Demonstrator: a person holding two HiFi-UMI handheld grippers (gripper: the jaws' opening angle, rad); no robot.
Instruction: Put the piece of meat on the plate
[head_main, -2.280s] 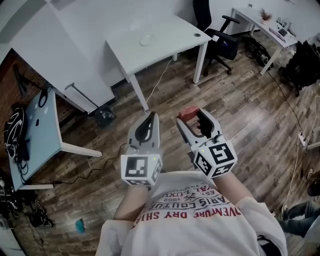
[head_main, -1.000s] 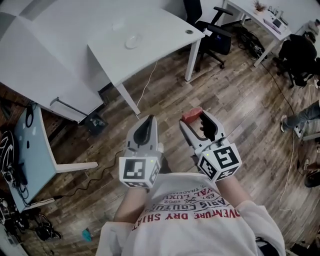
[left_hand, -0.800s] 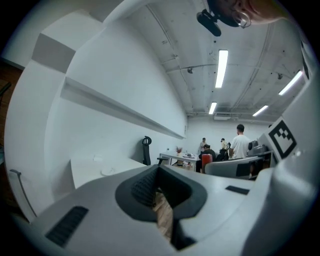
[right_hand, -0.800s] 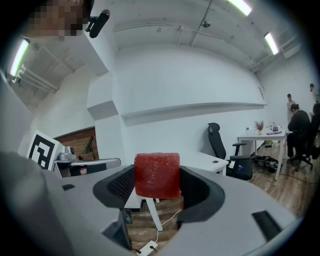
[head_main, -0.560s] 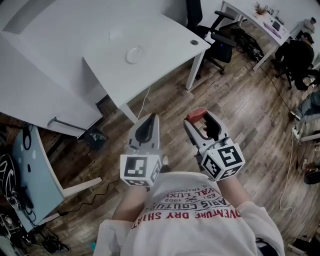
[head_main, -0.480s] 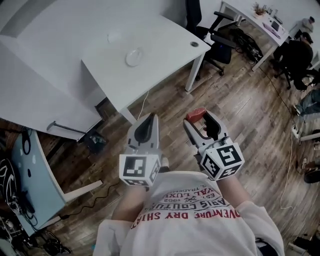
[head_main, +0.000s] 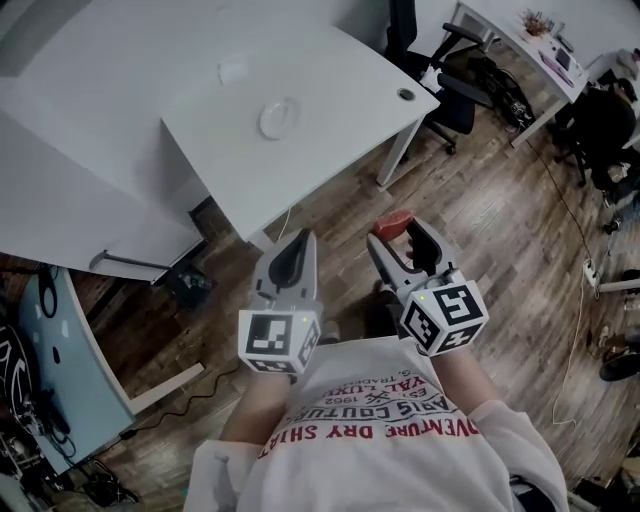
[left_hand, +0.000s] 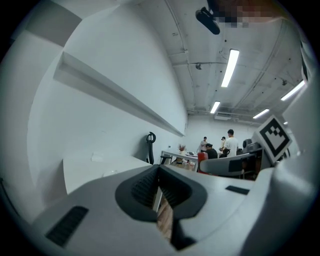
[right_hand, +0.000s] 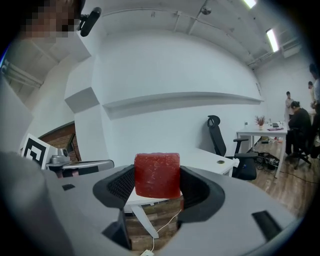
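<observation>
A red block of meat (right_hand: 157, 175) sits clamped between the ribbed pads of my right gripper (right_hand: 157, 186), whose jaws are shut on it. The head view shows that gripper (head_main: 398, 232) held over the wooden floor with the meat (head_main: 391, 224) at its tip. My left gripper (head_main: 297, 252) hangs beside it, jaws shut with nothing between them; the left gripper view shows only a thin slit between its pads (left_hand: 148, 189). A small clear plate (head_main: 278, 117) lies on the white table (head_main: 340, 90) ahead, well beyond both grippers.
A black office chair (head_main: 447, 70) stands right of the table. Another white desk (head_main: 515, 40) lies at the far right with a person seated near it. A pale blue table (head_main: 62, 350) and cables are at the left. Wooden floor lies under both grippers.
The table and plate have drawn a little closer and shifted in view as the person moves toward them. Both grippers keep their pose, the right still holding the meat.
</observation>
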